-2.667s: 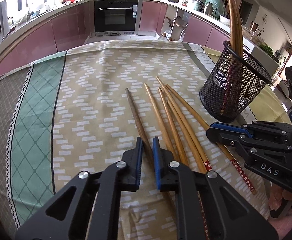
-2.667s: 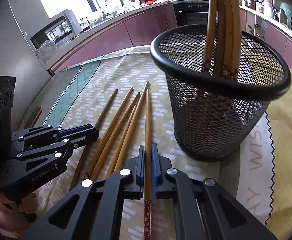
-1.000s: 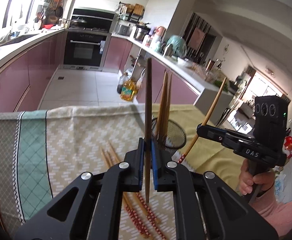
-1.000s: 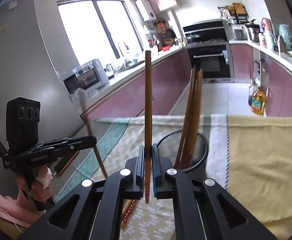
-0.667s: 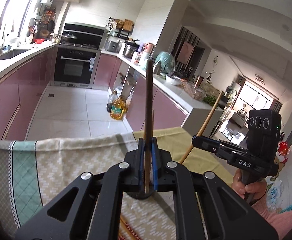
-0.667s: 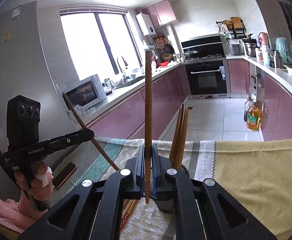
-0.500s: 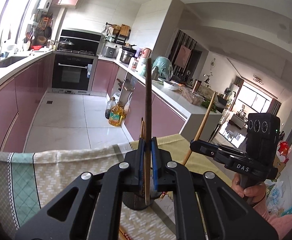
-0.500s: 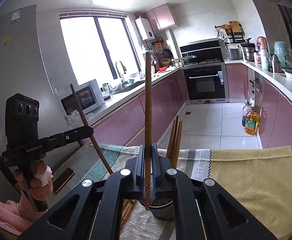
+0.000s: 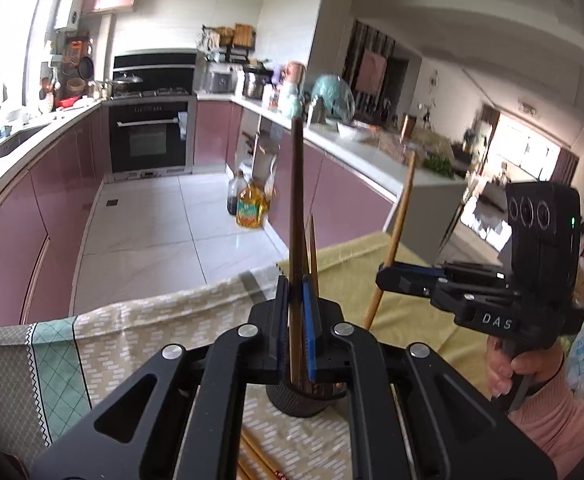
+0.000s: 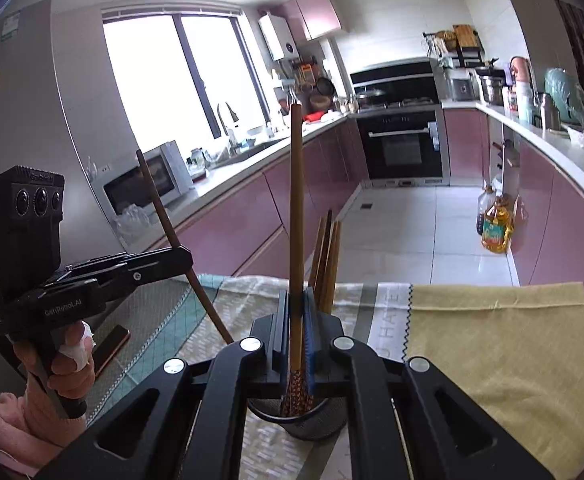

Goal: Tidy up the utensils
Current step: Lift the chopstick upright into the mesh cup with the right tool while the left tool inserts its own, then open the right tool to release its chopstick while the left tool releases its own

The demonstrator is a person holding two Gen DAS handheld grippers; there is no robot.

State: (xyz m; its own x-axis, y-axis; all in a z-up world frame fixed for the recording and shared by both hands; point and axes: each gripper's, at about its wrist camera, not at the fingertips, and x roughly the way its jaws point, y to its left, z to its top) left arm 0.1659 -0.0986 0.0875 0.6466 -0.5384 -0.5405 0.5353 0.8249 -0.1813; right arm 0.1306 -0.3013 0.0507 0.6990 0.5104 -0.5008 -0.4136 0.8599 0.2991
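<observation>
- Chopsticks: your left gripper (image 9: 295,334) is clamped on a dark chopstick (image 9: 297,216), held upright.
- Your right gripper (image 10: 295,338) pinches a lighter chopstick (image 10: 296,216), also upright, its patterned end low.
- The mesh holder (image 10: 300,424) sits under both, at 6 o'clock, with chopsticks standing inside.
- More chopsticks (image 9: 258,462) lie on the tablecloth (image 9: 132,332) at 7 o'clock of the holder.

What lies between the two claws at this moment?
In the left wrist view, only bare yellow tablecloth shows between the left claw and the right claw; each grips its own chopstick.
</observation>
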